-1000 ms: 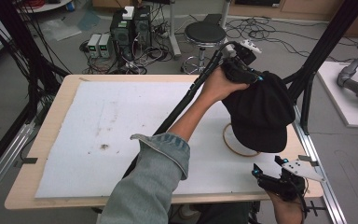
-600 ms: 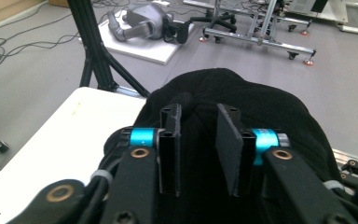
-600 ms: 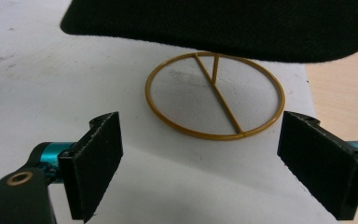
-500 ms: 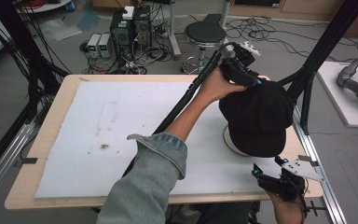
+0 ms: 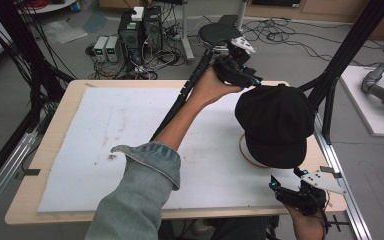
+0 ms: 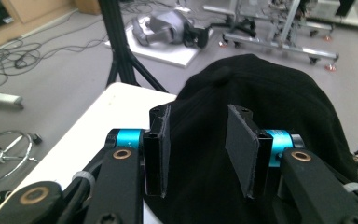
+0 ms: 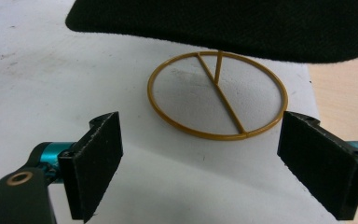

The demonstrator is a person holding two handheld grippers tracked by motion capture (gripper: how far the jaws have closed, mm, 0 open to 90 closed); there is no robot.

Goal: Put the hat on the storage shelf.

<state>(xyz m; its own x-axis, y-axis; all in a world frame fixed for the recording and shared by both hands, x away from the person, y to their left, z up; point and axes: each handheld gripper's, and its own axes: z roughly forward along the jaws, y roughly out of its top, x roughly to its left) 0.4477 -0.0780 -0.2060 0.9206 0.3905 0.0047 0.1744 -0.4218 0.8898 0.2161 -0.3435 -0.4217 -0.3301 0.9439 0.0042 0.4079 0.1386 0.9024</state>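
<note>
Black fabric marks the cap [image 5: 276,125], which sits raised over the right side of the surface [image 5: 45,165] in the high view, above a thin golden wire ring [image 5: 245,155] lying on the white mat [image 5: 130,130]. The left gripper [image 5: 247,80] is held at the far edge of the cap by a hand [image 5: 210,87] on a bare forearm reaching out of a rolled denim sleeve [image 5: 140,190]. The right gripper [image 5: 287,192] rests low at the near right corner, just beside the mat's edge, well short of the cap.

In the left gripper view, the left gripper [image 6: 198,140] looks along the cap [image 6: 261,107], its fingers [image 6: 242,144] standing apart over the dark cloth with a clear gap between them. They seem to have let go, though whether the lower edges touch the fabric is hard to tell. Beyond the cap lies grey floor with a black frame post [image 6: 116,42].

In the right gripper view, the right gripper [image 7: 214,163] has its fingers [image 7: 98,156] spread wide, grasping nothing. Between them, farther off, the ring [image 7: 218,95] lies flat on the mat [image 7: 37,70], crossed by two thin spokes, with the cap's underside [image 7: 223,25] hanging above it.
</note>
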